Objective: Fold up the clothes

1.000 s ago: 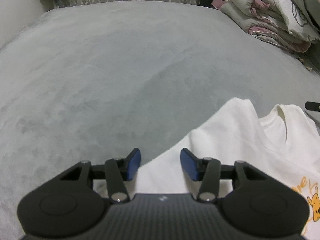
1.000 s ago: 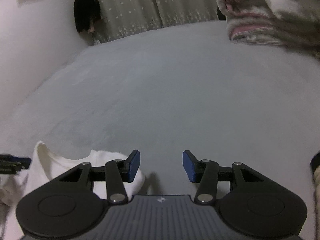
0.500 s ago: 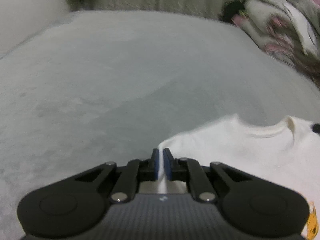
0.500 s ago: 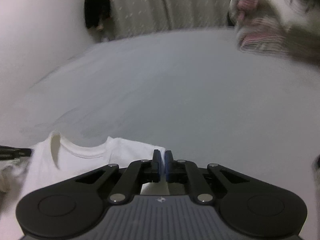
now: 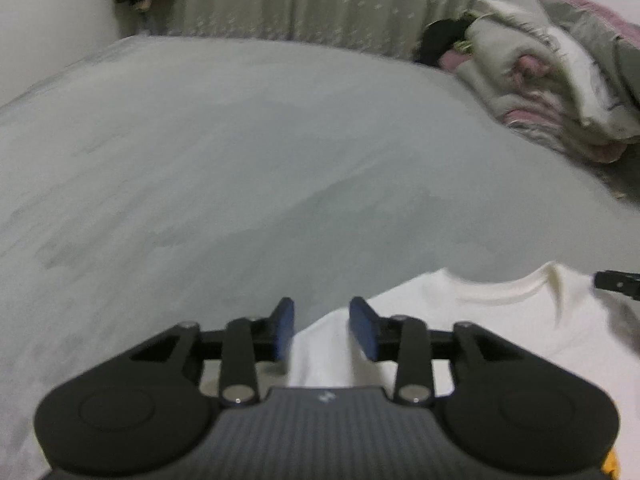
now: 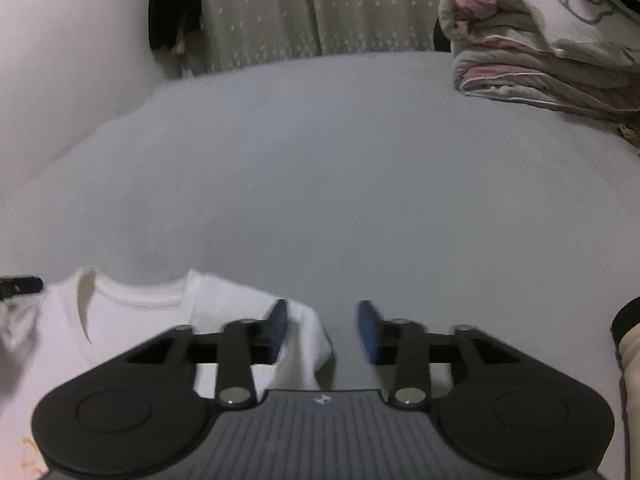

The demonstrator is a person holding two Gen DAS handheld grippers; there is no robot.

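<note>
The left gripper (image 5: 322,334) sat low over the near edge of the bed (image 5: 240,152), level and pointing toward the far curtain (image 5: 332,0), its jaws spread apart and gripping nothing. The left shoulder of the white T-shirt (image 5: 460,332) lay on the bed beneath and between the blue pads (image 5: 363,334), loose from both.

The right gripper (image 6: 323,330) held the same low, forward pose, jaws likewise spread. The shirt's right shoulder (image 6: 224,312) lay under its left pad, with a small fold of cloth standing up just beside that pad; the right pad hung over bare grey bedding.

One T-shirt was in view, spread flat at the near side of the bed with its collar toward the far side and a trace of orange print at its near edge. Two grippers were there, each showing as a dark tip at the edge of the other's view. One heap of folded quilts (image 6: 540,40) rested at the far right of the bed, and one dark garment (image 6: 174,12) hung at the far left beside the curtain.
</note>
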